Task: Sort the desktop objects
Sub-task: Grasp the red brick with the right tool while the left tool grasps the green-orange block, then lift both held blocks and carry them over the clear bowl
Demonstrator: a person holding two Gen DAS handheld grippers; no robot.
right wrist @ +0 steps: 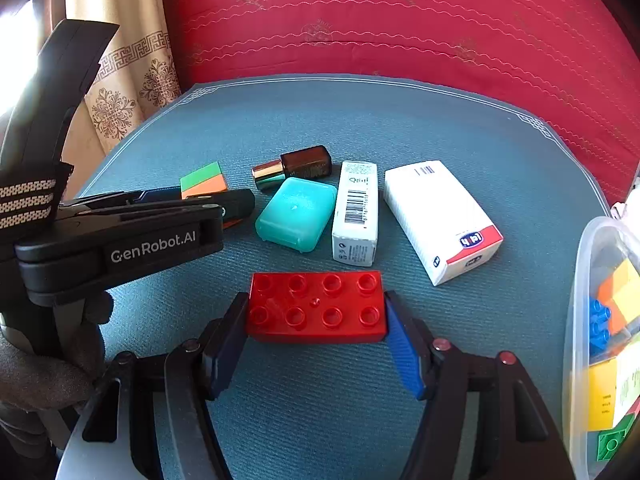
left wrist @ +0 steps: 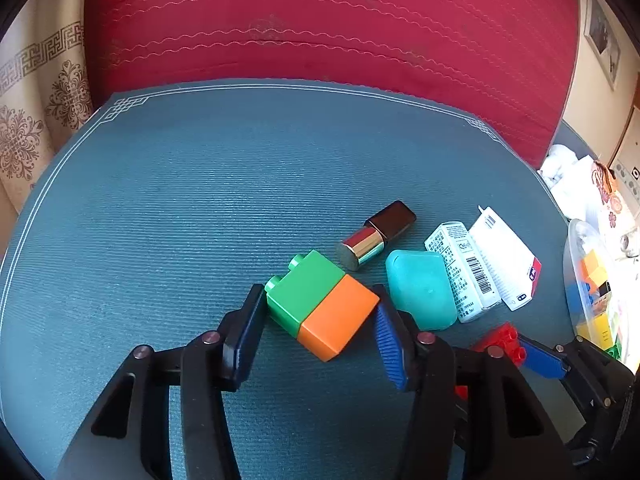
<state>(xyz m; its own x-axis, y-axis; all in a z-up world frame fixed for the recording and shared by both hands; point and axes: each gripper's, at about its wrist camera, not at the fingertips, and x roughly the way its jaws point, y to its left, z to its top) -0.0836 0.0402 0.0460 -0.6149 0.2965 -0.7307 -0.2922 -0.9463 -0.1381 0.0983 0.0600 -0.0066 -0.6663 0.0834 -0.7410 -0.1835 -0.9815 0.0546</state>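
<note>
A green and orange block (left wrist: pixel 320 304) lies on the blue-green mat (left wrist: pixel 160 200), and my left gripper (left wrist: pixel 320 310) is shut on it, one pad at each side. In the right wrist view the same block (right wrist: pixel 204 182) shows just behind the left gripper (right wrist: pixel 160 216), which a gloved hand (right wrist: pixel 40 372) holds. A red eight-stud brick (right wrist: pixel 316 308) rests flat on the mat with my right gripper (right wrist: pixel 316 310) shut on its two short ends. The left wrist view shows only a corner of this red brick (left wrist: pixel 500 338).
Behind the blocks lie a lipstick (right wrist: pixel 294 166), a teal case (right wrist: pixel 296 214), a slim barcoded box (right wrist: pixel 356 212) and a white box with a red end (right wrist: pixel 440 220). A clear plastic container (right wrist: pixel 580 320) with several blocks stands at the right. Red fabric (right wrist: pixel 400 20) rises behind the mat.
</note>
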